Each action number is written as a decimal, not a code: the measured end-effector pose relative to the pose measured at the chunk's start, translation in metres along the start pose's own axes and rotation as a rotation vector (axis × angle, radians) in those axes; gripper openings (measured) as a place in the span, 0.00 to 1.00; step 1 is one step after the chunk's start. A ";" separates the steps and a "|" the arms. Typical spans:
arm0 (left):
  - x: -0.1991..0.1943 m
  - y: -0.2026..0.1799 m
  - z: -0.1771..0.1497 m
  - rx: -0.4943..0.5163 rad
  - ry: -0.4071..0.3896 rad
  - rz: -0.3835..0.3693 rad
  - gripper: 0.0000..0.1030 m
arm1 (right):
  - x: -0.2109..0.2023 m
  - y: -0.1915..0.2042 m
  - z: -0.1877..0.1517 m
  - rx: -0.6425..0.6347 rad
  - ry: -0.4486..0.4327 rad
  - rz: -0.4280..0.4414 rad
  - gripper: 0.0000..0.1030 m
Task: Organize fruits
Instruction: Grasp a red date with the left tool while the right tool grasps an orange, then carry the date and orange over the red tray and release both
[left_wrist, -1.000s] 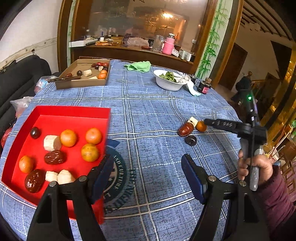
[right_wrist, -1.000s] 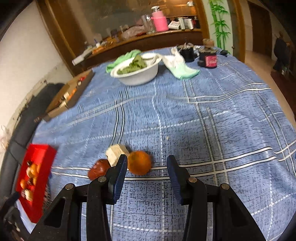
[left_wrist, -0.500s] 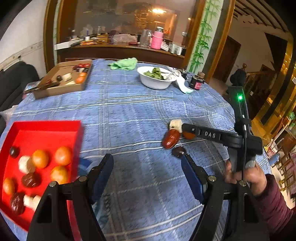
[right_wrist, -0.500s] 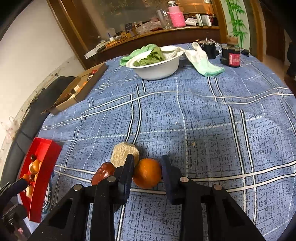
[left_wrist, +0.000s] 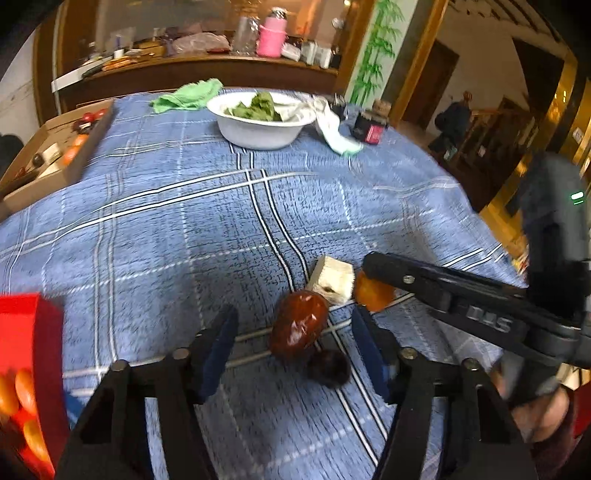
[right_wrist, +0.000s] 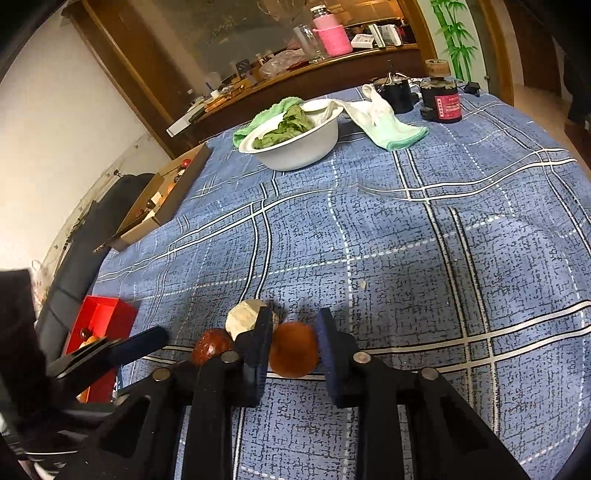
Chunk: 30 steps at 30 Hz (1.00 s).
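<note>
Right tool: our right tool (right_wrist: 293, 349) has its two blue pads against the sides of the small orange fruit (right_wrist: 293, 349), clamped on it where it sits on the tabletop (right_wrist: 424, 258).
Left tool: our left tool (left_wrist: 291, 341) is spread wide and grips nothing; the red date (left_wrist: 299, 328) and a dark round fruit (left_wrist: 328, 368) lie between its fingers.
Where the fruit is: four loose pieces cluster on the blue plaid cloth, the date touching a pale cut chunk (left_wrist: 331, 278), the orange fruit just beside that chunk. The red tray (right_wrist: 101, 325), already holding several fruits, sits well apart at the left edge of the tabletop.
Orange fruit, handling: we judge it light, round and firm-skinned but squashable, so a gentle squeeze across its widest part, as the pads now sit, should hold it without bruising.
Date, handling: its glossy wrinkled skin looks slick; we would take it across the short axis at mid-length, not by the tapered ends.
Dark fruit, handling: small and round, likely to roll if nudged, so we would close on it squarely.
Pale chunk, handling: flat cut faces give the pads good seats; it looks stiff.
Writing: raised letters on the right tool's arm in the left view are too blurred to read with confidence. The dark jar (right_wrist: 441, 99) has a red label we cannot read.
</note>
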<state>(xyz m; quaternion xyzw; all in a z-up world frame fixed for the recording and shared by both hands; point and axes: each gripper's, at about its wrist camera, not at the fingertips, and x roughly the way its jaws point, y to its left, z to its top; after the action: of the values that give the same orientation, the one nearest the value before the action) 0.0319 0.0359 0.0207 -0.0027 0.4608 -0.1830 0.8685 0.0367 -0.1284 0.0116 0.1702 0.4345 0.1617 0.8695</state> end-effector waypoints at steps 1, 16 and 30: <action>0.006 -0.001 0.001 0.013 0.015 0.005 0.42 | 0.000 0.001 0.000 -0.003 -0.001 -0.002 0.25; -0.023 0.019 -0.011 -0.066 -0.036 0.007 0.28 | 0.015 0.007 -0.003 -0.059 0.050 -0.058 0.47; -0.115 0.076 -0.059 -0.255 -0.186 0.026 0.28 | 0.012 0.012 -0.012 -0.132 0.018 -0.149 0.32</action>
<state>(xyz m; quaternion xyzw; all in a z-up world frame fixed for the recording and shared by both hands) -0.0500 0.1529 0.0658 -0.1242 0.3977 -0.1107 0.9023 0.0322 -0.1110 0.0017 0.0783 0.4423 0.1261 0.8845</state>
